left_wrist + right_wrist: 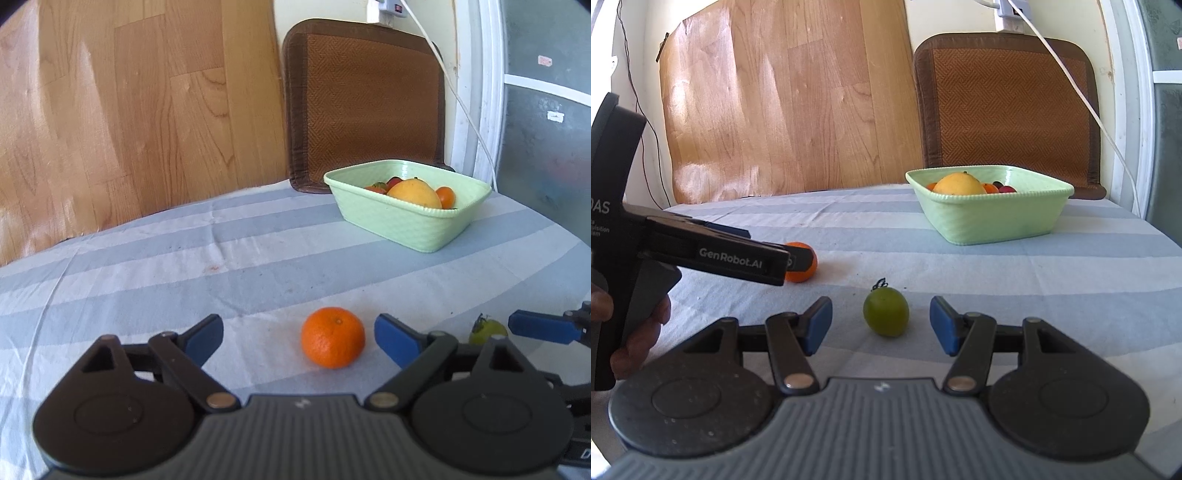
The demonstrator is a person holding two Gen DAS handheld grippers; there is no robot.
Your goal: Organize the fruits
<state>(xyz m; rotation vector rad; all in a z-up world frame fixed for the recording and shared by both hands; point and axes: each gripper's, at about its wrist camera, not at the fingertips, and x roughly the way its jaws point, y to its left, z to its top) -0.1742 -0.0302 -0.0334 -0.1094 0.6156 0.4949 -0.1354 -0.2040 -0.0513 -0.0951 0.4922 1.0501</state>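
An orange tangerine (332, 337) lies on the striped cloth between the blue pads of my left gripper (300, 340), which is open; neither pad touches the fruit. In the right wrist view a green tomato (886, 311) with a dark stem sits between the pads of my right gripper (881, 325), also open with gaps on both sides. The same tomato (487, 331) shows at the right of the left wrist view, the tangerine (801, 266) partly behind the left gripper's body in the right wrist view. A pale green basket (406, 225) farther back holds a yellow-orange fruit (415, 192) and small red and orange ones.
The table carries a blue-and-white striped cloth (184, 258). A chair with a brown woven back (364, 103) stands behind the basket (990, 218). A white cable (1082, 96) hangs down at the right. A hand (639, 332) holds the left gripper's handle.
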